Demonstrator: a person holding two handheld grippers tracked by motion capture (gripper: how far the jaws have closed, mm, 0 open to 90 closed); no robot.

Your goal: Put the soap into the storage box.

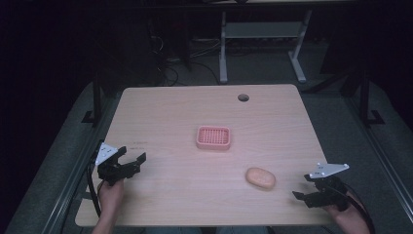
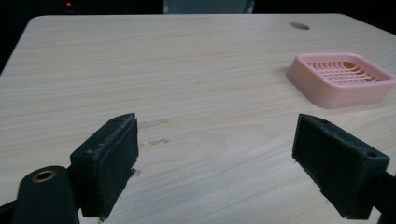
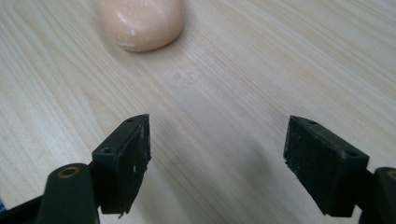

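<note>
A pink slotted soap dish (image 1: pixel 213 137) sits near the middle of the wooden table (image 1: pixel 204 107); the left gripper view has the dish (image 2: pixel 339 78) at the upper right. A peach oval soap bar (image 1: pixel 260 178) lies on the table, front right of the dish, and the bar (image 3: pixel 140 22) shows at the top left of the right gripper view. My left gripper (image 1: pixel 133 159) is open at the table's front left, nothing between its jaws. My right gripper (image 1: pixel 304 186) is open at the front right, a short way right of the soap, also holding nothing.
A round cable hole (image 1: pixel 243 97) is cut near the table's far edge. Beyond the table stand white desk legs (image 1: pixel 223 48) and loose cables on a dark floor. Metal frame rails (image 1: pixel 73 170) run along both sides of the table.
</note>
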